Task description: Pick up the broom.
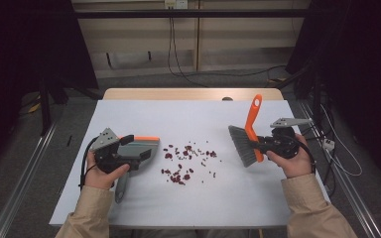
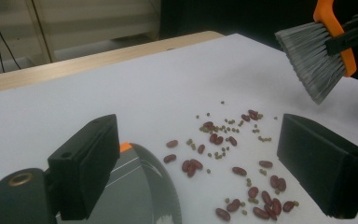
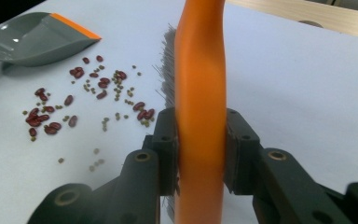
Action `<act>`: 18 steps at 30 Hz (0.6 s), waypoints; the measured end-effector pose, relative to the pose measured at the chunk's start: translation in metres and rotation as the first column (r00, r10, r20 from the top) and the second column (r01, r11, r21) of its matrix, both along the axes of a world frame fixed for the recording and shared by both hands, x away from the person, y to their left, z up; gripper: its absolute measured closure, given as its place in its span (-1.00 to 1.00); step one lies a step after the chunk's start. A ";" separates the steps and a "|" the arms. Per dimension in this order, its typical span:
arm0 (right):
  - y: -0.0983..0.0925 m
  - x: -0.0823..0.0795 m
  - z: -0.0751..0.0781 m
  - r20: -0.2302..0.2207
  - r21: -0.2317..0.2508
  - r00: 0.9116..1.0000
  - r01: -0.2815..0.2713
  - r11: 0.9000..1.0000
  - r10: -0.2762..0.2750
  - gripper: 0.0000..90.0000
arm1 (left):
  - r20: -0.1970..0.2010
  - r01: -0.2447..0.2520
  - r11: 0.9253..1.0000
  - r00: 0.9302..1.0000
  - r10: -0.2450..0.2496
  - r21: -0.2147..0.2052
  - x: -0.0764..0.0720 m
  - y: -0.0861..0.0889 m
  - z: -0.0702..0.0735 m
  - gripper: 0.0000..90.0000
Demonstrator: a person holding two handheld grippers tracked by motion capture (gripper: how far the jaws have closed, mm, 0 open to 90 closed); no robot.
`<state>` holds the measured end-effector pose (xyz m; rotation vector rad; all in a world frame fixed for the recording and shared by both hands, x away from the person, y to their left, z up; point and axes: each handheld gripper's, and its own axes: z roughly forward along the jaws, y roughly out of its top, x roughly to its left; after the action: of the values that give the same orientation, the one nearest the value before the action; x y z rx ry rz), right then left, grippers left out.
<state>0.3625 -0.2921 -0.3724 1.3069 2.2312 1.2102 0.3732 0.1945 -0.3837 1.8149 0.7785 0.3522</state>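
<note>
The beans (image 1: 188, 161) lie scattered mid-bench between dustpan (image 1: 141, 148) and brush (image 1: 245, 141); the left gripper (image 1: 110, 153) hovers spread-jawed over the dustpan, while the right gripper (image 1: 278, 144) pinches the orange brush handle, bristles toward the beans.

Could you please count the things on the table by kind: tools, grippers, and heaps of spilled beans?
Brush: 1
Dustpan: 1
Left gripper: 1, open
Right gripper: 1, shut on the brush
Scatter of red and green beans: 1 patch, too many to count singly
Total: 5
</note>
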 end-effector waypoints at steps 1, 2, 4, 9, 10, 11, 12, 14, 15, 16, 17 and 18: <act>-0.001 0.001 0.000 -0.006 0.000 1.000 0.006 1.000 -0.006 0.56 | 0.001 -0.003 1.000 1.000 0.003 0.001 0.000 0.001 0.000 -0.71; -0.001 0.002 0.000 -0.017 0.004 1.000 0.013 1.000 -0.013 0.56 | -0.001 -0.006 1.000 1.000 0.006 0.002 0.000 0.001 -0.001 -0.71; -0.001 0.004 -0.001 -0.031 -0.015 0.999 0.021 1.000 -0.021 0.56 | 0.000 -0.009 1.000 1.000 0.009 0.003 -0.001 0.002 -0.002 -0.71; 0.008 0.014 -0.011 -0.070 -0.063 0.997 0.037 0.997 -0.042 0.56 | 0.001 -0.004 1.000 1.000 0.004 0.008 0.000 0.000 -0.003 -0.71; 0.011 0.016 -0.013 -0.070 -0.068 0.996 0.044 0.997 -0.049 0.56 | 0.001 -0.001 1.000 1.000 0.001 0.017 0.000 0.000 -0.003 -0.71; 0.013 0.018 -0.015 -0.071 -0.072 0.996 0.046 0.996 -0.051 0.57 | 0.001 -0.002 1.000 1.000 0.002 0.016 0.000 0.000 -0.004 -0.71; 0.016 0.020 -0.017 -0.071 -0.076 0.996 0.044 0.996 -0.050 0.57 | 0.001 0.000 1.000 1.000 0.000 0.019 0.000 0.000 -0.004 -0.71; 0.020 0.024 -0.020 -0.068 -0.057 0.996 0.048 0.997 -0.052 0.58 | -0.003 -0.002 1.000 1.000 0.002 0.015 0.000 0.000 -0.005 -0.71; 0.022 0.026 -0.022 -0.068 -0.052 0.996 0.051 0.997 -0.054 0.58 | -0.002 -0.003 1.000 1.000 0.003 0.015 0.000 0.000 -0.006 -0.71; 0.024 0.028 -0.023 -0.062 -0.052 0.996 0.055 0.997 -0.058 0.58 | -0.004 -0.003 1.000 1.000 0.003 0.018 0.000 0.000 -0.006 -0.71; 0.027 0.030 -0.024 -0.059 -0.056 0.996 0.063 0.996 -0.066 0.58 | -0.003 -0.001 1.000 1.000 0.001 0.023 0.000 0.001 -0.007 -0.71; 0.029 0.031 -0.026 -0.049 -0.063 0.996 0.065 0.996 -0.068 0.58 | -0.006 -0.002 1.000 1.000 0.002 0.022 0.001 0.001 -0.007 -0.71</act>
<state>0.3936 -0.2630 -0.3979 1.3924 2.2223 1.0881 0.3738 0.1957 -0.3911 1.8360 0.7832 0.3582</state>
